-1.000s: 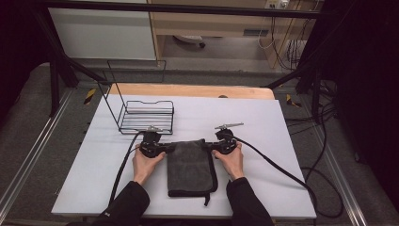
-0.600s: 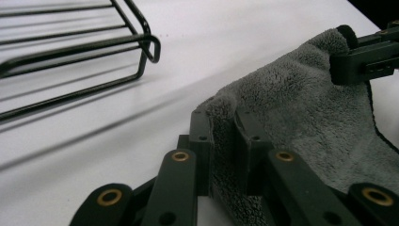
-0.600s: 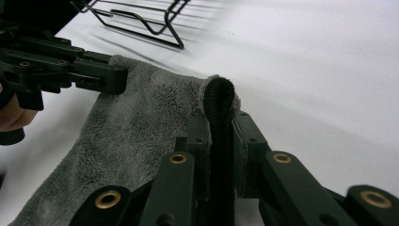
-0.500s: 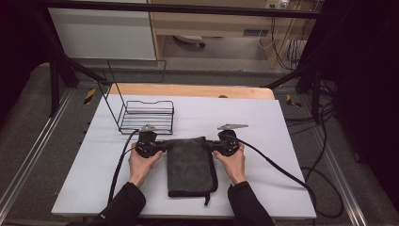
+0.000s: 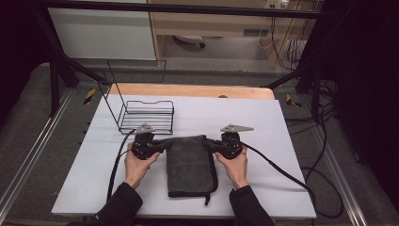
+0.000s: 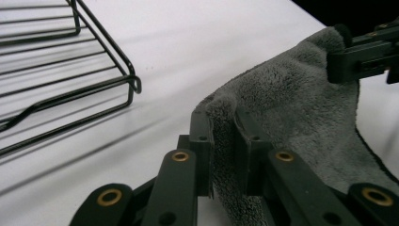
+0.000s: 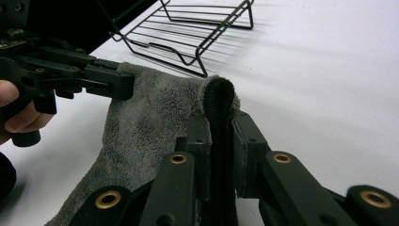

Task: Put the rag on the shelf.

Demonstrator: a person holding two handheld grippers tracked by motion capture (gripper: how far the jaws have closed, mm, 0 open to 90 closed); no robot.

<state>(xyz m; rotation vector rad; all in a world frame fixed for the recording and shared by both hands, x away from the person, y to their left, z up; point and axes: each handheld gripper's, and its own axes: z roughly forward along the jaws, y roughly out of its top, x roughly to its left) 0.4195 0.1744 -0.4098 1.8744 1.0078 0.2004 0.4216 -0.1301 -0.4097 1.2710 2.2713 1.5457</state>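
A folded dark grey towel [image 5: 190, 165] lies on the white table [image 5: 282, 122], its far edge held at both corners. My left gripper [image 5: 162, 145] is shut on the far left corner of the towel [image 6: 282, 108], with the cloth pinched between its jaws. At the far right corner, my right gripper [image 5: 211, 145] is shut on the towel's black-trimmed edge [image 7: 219, 101]. In the left gripper view the right gripper [image 6: 364, 59] shows at the upper right. The left gripper [image 7: 70, 70] appears at the left of the right gripper view, held by a hand.
A black wire rack [image 5: 141, 110] stands on the table just beyond the left gripper, also seen as the wire rack [image 6: 56, 84] and the wire rack [image 7: 197, 33]. Black cables [image 5: 282, 169] trail from both grippers toward the table's near side. A wooden board [image 5: 188, 90] runs along the far edge.
Both grippers have shifted slightly nearer and the towel's far edge has come with them; their hold on the corners is unchanged.
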